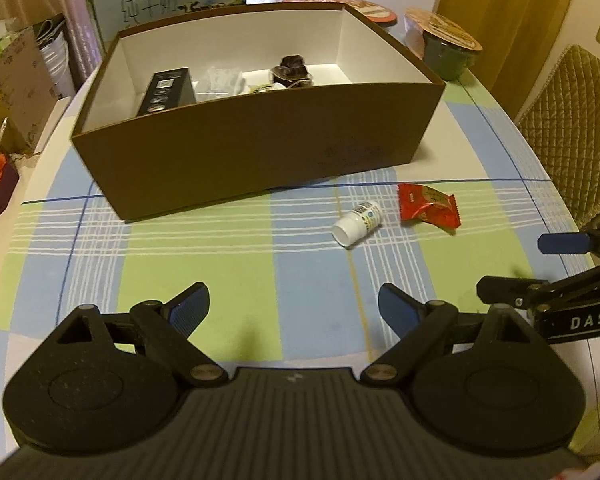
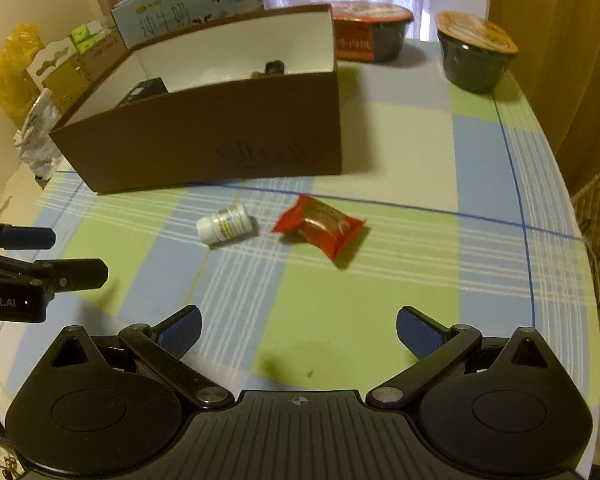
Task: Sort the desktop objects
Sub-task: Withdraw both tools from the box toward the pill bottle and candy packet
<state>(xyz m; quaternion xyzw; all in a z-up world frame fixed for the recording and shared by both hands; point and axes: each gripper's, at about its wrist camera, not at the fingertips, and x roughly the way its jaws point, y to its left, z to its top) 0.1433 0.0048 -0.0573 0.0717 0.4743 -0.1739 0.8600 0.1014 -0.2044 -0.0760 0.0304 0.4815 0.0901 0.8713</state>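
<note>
Ahead of both gaping, empty hand-held grippers, left [image 1: 294, 307] and right [image 2: 298, 330], a white bottle [image 2: 227, 224] and red packet [image 2: 320, 226] are seen lying on the surface [image 2: 380, 300].

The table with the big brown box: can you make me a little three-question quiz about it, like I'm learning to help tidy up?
1. True or false: the white bottle stands upright.
2. Which lies closer to the red snack packet: A) the white bottle, B) the black box inside the brown box?
3. Fill in: both the left gripper and the right gripper are ____ and hold nothing.

Key
1. False; it lies on its side on the checked tablecloth.
2. A; the two lie side by side in front of the brown box.
3. open
</note>
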